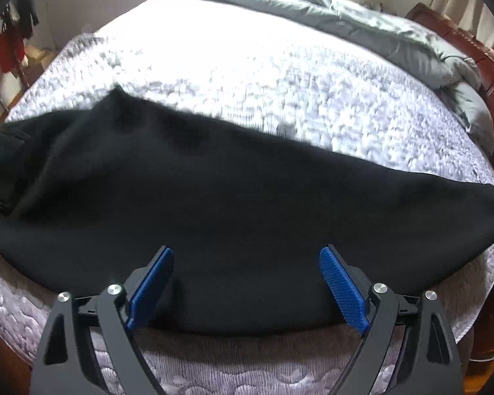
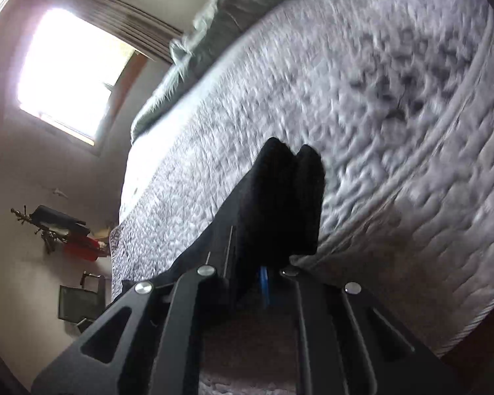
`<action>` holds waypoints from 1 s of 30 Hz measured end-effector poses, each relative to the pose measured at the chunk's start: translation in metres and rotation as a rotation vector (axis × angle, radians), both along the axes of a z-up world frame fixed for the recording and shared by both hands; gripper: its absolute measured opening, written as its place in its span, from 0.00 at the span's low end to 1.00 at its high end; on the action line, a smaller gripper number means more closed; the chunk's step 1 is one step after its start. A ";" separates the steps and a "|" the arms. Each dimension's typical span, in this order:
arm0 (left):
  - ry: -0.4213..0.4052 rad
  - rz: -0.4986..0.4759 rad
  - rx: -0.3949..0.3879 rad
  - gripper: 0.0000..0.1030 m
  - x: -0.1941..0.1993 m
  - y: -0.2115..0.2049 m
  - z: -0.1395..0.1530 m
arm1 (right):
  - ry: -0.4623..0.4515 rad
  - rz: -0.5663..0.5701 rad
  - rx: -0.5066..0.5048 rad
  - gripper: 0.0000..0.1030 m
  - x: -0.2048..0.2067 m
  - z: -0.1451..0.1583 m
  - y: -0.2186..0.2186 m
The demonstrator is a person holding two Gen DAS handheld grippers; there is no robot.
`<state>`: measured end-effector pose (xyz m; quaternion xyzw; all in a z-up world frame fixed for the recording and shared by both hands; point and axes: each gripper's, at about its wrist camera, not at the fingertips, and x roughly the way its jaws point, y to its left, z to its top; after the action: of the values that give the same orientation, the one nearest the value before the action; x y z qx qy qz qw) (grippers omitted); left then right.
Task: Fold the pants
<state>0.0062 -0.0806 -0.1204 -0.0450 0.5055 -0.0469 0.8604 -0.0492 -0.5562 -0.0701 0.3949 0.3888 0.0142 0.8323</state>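
While our left hand-held gripper [image 1: 247, 283] gapes empty above the pants [image 1: 214, 171], our right hand-held gripper [image 2: 266, 263] pinches their cloth over the bed [image 1: 247, 75]

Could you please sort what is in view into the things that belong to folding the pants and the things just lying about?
For the job: black fabric pants; left tongs, open; right tongs, shut on the pants; quilted white mattress.

Lying about: crumpled grey duvet; red-brown wooden bed frame; bright window.

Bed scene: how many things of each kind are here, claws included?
Claws: 2, left claw open over the cloth, right claw shut on the pants.
Black pants: 1
Grey duvet: 1
Mattress: 1
Total: 5
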 end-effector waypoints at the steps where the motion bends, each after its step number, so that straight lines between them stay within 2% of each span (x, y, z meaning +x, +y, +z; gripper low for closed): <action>1: -0.012 -0.009 0.020 0.88 -0.001 -0.002 0.000 | 0.009 -0.015 -0.014 0.08 -0.005 0.000 -0.006; 3: 0.015 -0.020 0.060 0.88 0.002 -0.004 -0.011 | 0.081 -0.062 -0.037 0.08 -0.005 -0.019 -0.018; 5: 0.064 -0.037 0.071 0.89 0.006 -0.004 -0.031 | 0.204 -0.102 -0.022 0.08 -0.002 -0.056 -0.030; 6: 0.044 -0.052 0.090 0.92 0.005 -0.006 -0.034 | 0.252 -0.110 0.002 0.08 -0.002 -0.074 -0.033; 8: 0.020 -0.069 0.111 0.92 0.003 -0.008 -0.032 | 0.231 -0.128 0.041 0.08 -0.005 -0.084 -0.035; 12: 0.046 -0.028 0.020 0.92 0.007 0.005 -0.022 | 0.224 -0.108 -0.057 0.09 -0.008 -0.056 -0.022; 16: 0.036 0.031 -0.030 0.92 0.002 0.031 -0.006 | 0.153 -0.055 -0.188 0.09 0.001 -0.003 0.011; 20: 0.002 0.076 -0.013 0.92 -0.001 0.060 0.007 | 0.051 0.072 -0.273 0.09 0.014 0.052 0.075; 23: -0.028 0.104 0.028 0.92 -0.004 0.081 0.016 | 0.021 0.171 -0.334 0.09 0.034 0.078 0.127; 26: -0.048 0.137 0.048 0.92 -0.006 0.104 0.022 | -0.002 0.266 -0.364 0.09 0.051 0.091 0.177; 30: -0.052 0.174 0.039 0.92 -0.007 0.128 0.024 | 0.002 0.361 -0.413 0.09 0.073 0.094 0.239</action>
<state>-0.0005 0.0476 -0.0960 -0.0706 0.4782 0.0365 0.8747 0.0240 -0.3173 0.0238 0.1412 0.4483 0.0826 0.8788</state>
